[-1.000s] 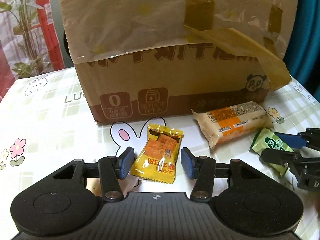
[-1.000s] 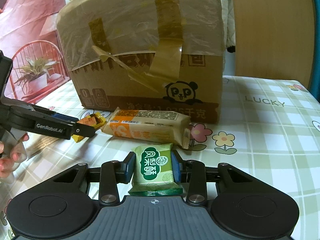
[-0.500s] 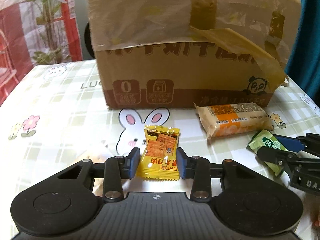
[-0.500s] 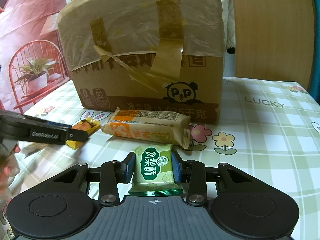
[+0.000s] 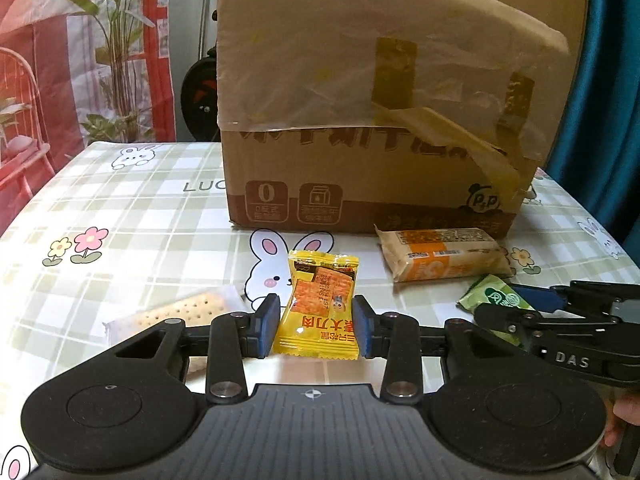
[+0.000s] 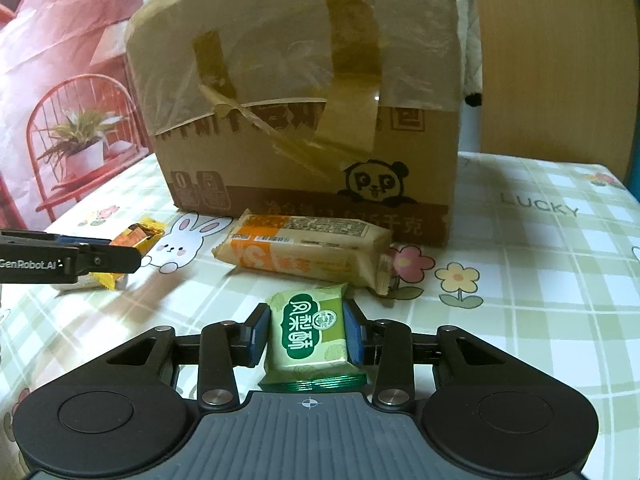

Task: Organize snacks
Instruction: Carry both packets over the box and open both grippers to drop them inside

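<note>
My left gripper (image 5: 316, 326) is shut on a yellow snack packet (image 5: 320, 306) and holds it above the table. My right gripper (image 6: 306, 334) is shut on a green snack packet (image 6: 308, 332); it also shows at the right of the left wrist view (image 5: 494, 294). A long orange and cream biscuit pack (image 5: 444, 254) lies in front of the taped cardboard box (image 5: 372, 128); the pack also shows in the right wrist view (image 6: 304, 250). A clear-wrapped cracker pack (image 5: 176, 314) lies on the table under my left gripper.
The table has a checked cloth (image 5: 120, 216) with rabbit and flower prints. The box stands at the back middle. A red chair with a potted plant (image 6: 76, 148) is off the table's left side. A wooden panel (image 6: 552, 64) stands behind at the right.
My left gripper closed on the yellow packet and rose, pulling back from the box; the cracker pack came into view. My right gripper lifted the green packet slightly.
</note>
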`<move>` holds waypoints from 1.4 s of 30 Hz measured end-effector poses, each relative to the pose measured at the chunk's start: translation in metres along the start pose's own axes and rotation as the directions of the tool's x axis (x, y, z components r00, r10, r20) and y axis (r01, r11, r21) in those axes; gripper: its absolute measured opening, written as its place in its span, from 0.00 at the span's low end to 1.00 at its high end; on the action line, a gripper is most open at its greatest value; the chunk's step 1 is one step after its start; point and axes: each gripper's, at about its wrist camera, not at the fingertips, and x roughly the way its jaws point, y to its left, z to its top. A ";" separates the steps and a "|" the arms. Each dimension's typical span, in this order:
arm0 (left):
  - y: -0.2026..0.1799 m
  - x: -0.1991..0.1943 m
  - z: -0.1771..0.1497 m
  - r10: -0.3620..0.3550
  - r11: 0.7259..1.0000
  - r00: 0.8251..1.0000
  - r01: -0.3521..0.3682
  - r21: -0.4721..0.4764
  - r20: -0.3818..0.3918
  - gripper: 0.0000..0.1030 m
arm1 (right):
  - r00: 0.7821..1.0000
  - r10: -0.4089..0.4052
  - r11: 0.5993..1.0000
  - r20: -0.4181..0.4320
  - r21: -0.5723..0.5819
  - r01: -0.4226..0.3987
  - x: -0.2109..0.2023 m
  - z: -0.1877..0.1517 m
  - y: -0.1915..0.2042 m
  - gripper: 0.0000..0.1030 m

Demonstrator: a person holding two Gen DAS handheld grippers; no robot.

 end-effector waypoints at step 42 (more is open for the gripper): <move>0.007 -0.056 0.154 -0.059 0.998 0.934 0.060 0.009 0.352 0.40 | 0.927 -0.021 0.987 0.373 -0.137 0.077 -0.094 0.172 -0.003 0.34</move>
